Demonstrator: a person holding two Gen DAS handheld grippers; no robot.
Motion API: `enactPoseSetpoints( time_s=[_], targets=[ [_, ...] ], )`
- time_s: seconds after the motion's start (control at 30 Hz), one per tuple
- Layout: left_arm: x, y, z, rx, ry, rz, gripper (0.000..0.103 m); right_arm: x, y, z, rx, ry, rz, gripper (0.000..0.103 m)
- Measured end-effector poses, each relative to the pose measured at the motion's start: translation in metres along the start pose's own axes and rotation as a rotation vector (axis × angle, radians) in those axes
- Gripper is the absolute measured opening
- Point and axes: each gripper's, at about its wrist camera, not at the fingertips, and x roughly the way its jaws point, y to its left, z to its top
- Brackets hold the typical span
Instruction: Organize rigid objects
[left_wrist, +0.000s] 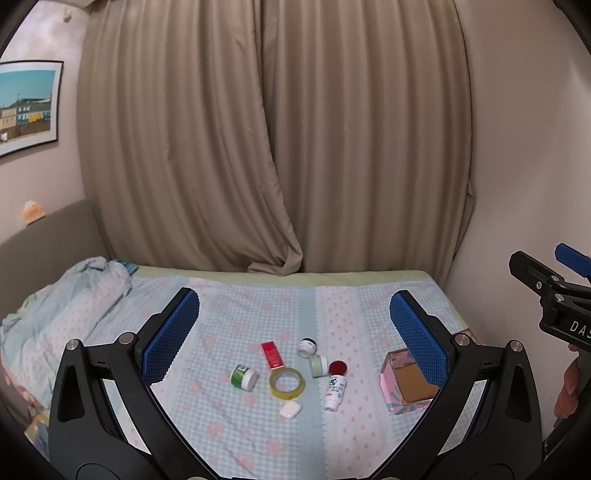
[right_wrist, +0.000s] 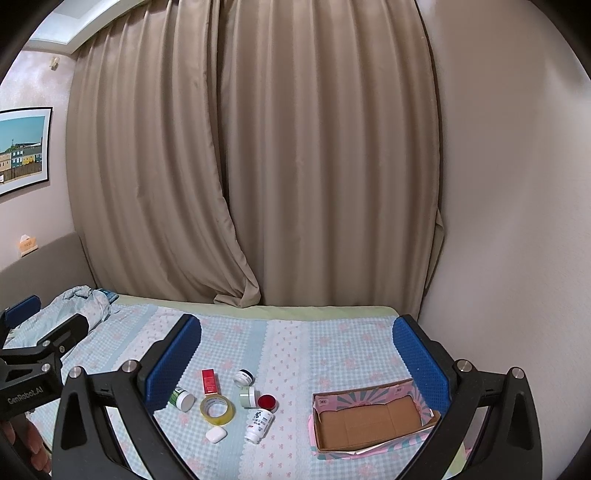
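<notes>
Small items lie grouped on the checked bedsheet: a green-and-white jar (left_wrist: 243, 377) (right_wrist: 181, 398), a red box (left_wrist: 271, 354) (right_wrist: 210, 380), a yellow tape roll (left_wrist: 287, 382) (right_wrist: 217, 408), a white earbud case (left_wrist: 290, 410) (right_wrist: 216, 434), a white bottle (left_wrist: 334, 392) (right_wrist: 259, 425), a red lid (left_wrist: 337, 367) (right_wrist: 267, 402), and two small jars (left_wrist: 307, 347) (left_wrist: 318, 365). An open, empty pink cardboard box (left_wrist: 408, 382) (right_wrist: 369, 417) sits to their right. My left gripper (left_wrist: 293, 317) and right gripper (right_wrist: 297, 343) are both open and empty, held above the bed.
A crumpled light-blue blanket (left_wrist: 70, 295) lies at the bed's far left. Beige curtains (left_wrist: 273, 140) hang behind the bed and a wall (right_wrist: 517, 221) closes the right side. The other gripper shows at each view's edge (left_wrist: 554, 295) (right_wrist: 33, 354).
</notes>
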Motion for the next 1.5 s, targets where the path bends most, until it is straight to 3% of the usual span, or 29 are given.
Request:
enactPoseSetpoints(
  time_s=[0.57, 0.83, 1.1, 1.3, 1.5],
  targets=[
    [-0.005, 0.002, 0.004, -0.022, 0.009, 0.011, 0.102, 0.004, -0.003, -0.006, 0.002, -0.008, 0.007, 0.103],
    [0.011, 0.007, -0.001, -0.060, 0.085, 0.057, 0.102, 0.019, -0.002, -0.012, 0.005, 0.027, 0.052, 0.103],
    [0.070, 0.043, -0.031, -0.095, 0.230, 0.105, 0.102, 0.068, 0.003, -0.046, 0.007, 0.118, 0.064, 0.103],
    [0.137, 0.089, -0.062, -0.075, 0.352, 0.070, 0.102, 0.117, 0.022, -0.080, 0.058, 0.241, 0.030, 0.103],
    [0.216, 0.132, -0.096, -0.017, 0.488, -0.025, 0.102, 0.172, 0.053, -0.114, 0.157, 0.383, -0.036, 0.103]
  ],
)
